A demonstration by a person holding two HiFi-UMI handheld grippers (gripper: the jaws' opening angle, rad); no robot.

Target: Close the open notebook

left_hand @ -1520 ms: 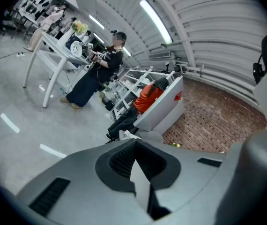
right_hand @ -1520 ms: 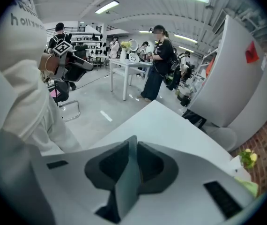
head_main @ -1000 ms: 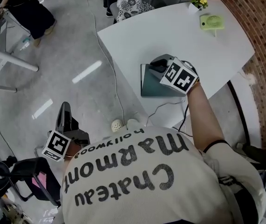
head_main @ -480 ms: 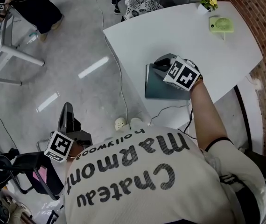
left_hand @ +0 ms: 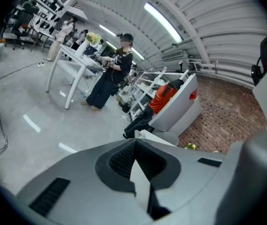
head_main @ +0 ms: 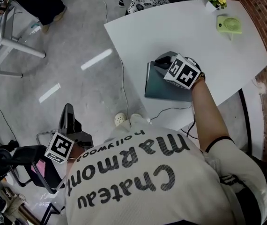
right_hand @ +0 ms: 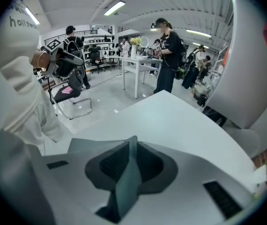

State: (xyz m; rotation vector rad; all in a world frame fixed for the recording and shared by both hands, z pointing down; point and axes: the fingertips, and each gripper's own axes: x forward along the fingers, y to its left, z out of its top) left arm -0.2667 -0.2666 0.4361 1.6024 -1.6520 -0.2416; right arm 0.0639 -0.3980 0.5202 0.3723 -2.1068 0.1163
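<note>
Person's cream printed shirt [head_main: 138,177], nearest, filling the lower head view; left gripper [head_main: 67,110], held low at the person's left side over the grey floor [head_main: 77,36], well apart from the table, jaws together with nothing between them; black chair [head_main: 33,170], just beside that gripper; pair of white shoes [head_main: 125,120] on the floor at the table's near edge; right gripper [right_hand: 131,146], at the end of the outstretched right arm, angled down onto the notebook [head_main: 157,89], jaws closing with a thin grey-green cover edge pinched between the pads; notebook, dark grey-green, lying flat on the white table [head_main: 194,36] near its near edge; how far the cover stands from shut cannot be told; small green fan [head_main: 230,24], far side of table; yellow flowers [head_main: 218,1], at the far corner.
</note>
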